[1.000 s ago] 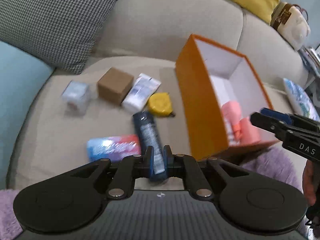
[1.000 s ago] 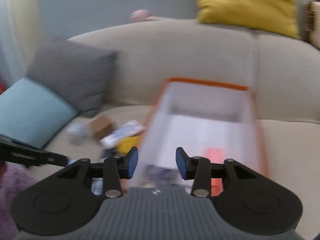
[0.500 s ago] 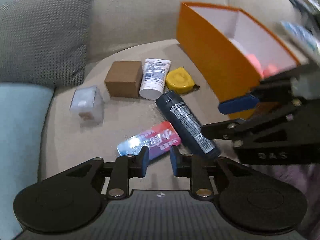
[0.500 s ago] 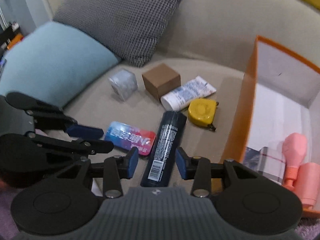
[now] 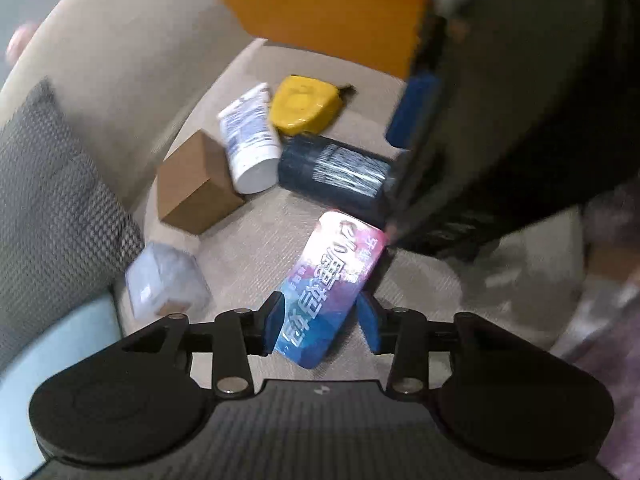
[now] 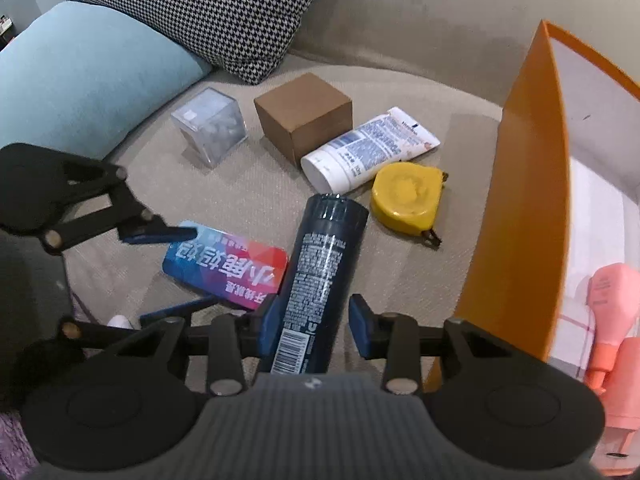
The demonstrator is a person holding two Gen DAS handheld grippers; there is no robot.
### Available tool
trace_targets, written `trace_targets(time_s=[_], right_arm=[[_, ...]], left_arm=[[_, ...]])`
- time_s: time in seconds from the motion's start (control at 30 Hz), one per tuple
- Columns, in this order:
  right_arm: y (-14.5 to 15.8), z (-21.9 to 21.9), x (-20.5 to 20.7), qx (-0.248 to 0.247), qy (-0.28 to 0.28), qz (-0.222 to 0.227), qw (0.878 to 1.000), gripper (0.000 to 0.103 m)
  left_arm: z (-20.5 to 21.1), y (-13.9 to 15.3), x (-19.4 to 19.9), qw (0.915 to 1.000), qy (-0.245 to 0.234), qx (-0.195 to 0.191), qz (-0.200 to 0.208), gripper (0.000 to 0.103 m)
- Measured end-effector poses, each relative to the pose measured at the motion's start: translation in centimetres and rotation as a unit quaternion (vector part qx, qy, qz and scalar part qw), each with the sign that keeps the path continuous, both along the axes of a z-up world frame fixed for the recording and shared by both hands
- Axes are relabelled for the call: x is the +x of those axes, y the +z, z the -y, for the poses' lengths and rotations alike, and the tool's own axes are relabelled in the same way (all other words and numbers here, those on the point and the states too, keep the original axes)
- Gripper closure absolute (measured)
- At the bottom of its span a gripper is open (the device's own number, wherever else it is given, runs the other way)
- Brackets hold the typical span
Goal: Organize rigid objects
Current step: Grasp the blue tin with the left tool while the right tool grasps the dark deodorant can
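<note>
On the beige sofa seat lie a red-and-blue flat tin point(image 5: 332, 284) point(image 6: 226, 266), a dark blue can point(image 6: 318, 280) point(image 5: 336, 174), a yellow tape measure point(image 6: 406, 200) point(image 5: 304, 106), a white tube point(image 6: 368, 148) point(image 5: 250, 142), a brown cube box point(image 6: 306, 114) point(image 5: 196, 184) and a clear plastic box point(image 6: 210, 124) point(image 5: 166, 280). My left gripper point(image 5: 322, 326) point(image 6: 176, 268) is open with its fingers either side of the tin. My right gripper point(image 6: 312, 330) is open with its fingers either side of the can's near end.
An open orange box point(image 6: 524, 184) point(image 5: 336, 4) stands at the right and holds pink bottles point(image 6: 610, 312). A light blue cushion point(image 6: 80, 72) and a houndstooth cushion point(image 6: 224, 8) lie at the left and back.
My left gripper has opened wider and moved down around the tin. My right gripper has moved down and forward around the dark can's near end.
</note>
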State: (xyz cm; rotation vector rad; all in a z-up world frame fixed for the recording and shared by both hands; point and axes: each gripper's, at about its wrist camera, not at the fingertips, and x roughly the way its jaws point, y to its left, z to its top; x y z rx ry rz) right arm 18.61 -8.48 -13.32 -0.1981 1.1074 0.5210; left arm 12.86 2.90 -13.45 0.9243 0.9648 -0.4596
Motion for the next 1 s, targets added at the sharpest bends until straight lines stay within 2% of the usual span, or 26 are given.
trace_targets(time_s=[0.1, 0.2, 0.4, 0.47, 0.53, 0.6, 0.63, 0.73, 0.8, 0.83, 0.87, 0.93, 0.97, 1.0], right_arm=[[-0.5, -0.3, 0.2, -0.002, 0.001, -0.004, 1.000, 0.063], [-0.9, -0.6, 0.6, -0.002, 0.001, -0.010, 1.000, 0.059], [-2.1, -0.6, 1.8, 0.015, -0.019, -0.051, 0.998, 0.053], [-2.0, -0.4, 2.2, 0.025, -0.030, -0.061, 0.997, 0.052], [-1.7, -0.3, 2.3, 0.033, -0.036, -0.065, 0.997, 0.057], [-1.3, -0.2, 2.1, 0.036, -0.033, -0.064, 0.997, 0.062], [-1.1, -0.2, 2.0, 0.035, -0.028, -0.064, 0.997, 0.063], [-0.9, -0.2, 1.7, 0.031, -0.020, -0.062, 0.997, 0.064], [-0.8, -0.2, 1.6, 0.028, -0.016, -0.059, 0.998, 0.064], [-0.7, -0.2, 1.6, 0.028, -0.016, -0.060, 0.998, 0.065], [-0.8, -0.2, 1.7, 0.029, -0.015, -0.062, 0.998, 0.065], [-0.9, -0.2, 1.9, 0.031, -0.012, -0.067, 0.997, 0.065], [-0.9, -0.2, 2.1, 0.031, -0.012, -0.070, 0.997, 0.065], [-0.9, -0.2, 2.3, 0.032, -0.012, -0.073, 0.997, 0.065]], left_arm=[[0.7, -1.2, -0.5, 0.9989, -0.029, 0.037, 0.010, 0.053], [1.1, -1.9, -1.0, 0.9969, -0.050, 0.056, 0.024, 0.052], [0.9, -2.1, -1.0, 0.9968, -0.056, 0.052, 0.024, 0.058], [0.7, -1.7, -0.9, 0.9973, -0.054, 0.044, 0.021, 0.063], [0.4, -1.1, -1.1, 0.9978, -0.050, 0.036, 0.021, 0.070], [0.1, -0.2, -1.1, 0.9984, -0.038, 0.028, 0.030, 0.087], [-0.2, 0.2, -0.9, 0.9989, -0.027, 0.021, 0.032, 0.088], [-1.4, 2.1, 0.2, 0.9992, 0.018, -0.028, 0.022, 0.093], [-2.6, 3.4, 1.2, 0.9951, 0.065, -0.074, 0.005, 0.095], [-3.5, 4.1, 1.8, 0.9895, 0.096, -0.107, -0.010, 0.095], [-4.6, 4.8, 2.6, 0.9799, 0.132, -0.147, -0.031, 0.096], [-7.3, 5.7, 4.1, 0.9420, 0.216, -0.244, -0.080, 0.098], [-8.8, 5.8, 4.8, 0.9171, 0.256, -0.287, -0.105, 0.098], [-9.3, 5.8, 5.0, 0.9010, 0.279, -0.311, -0.118, 0.098]])
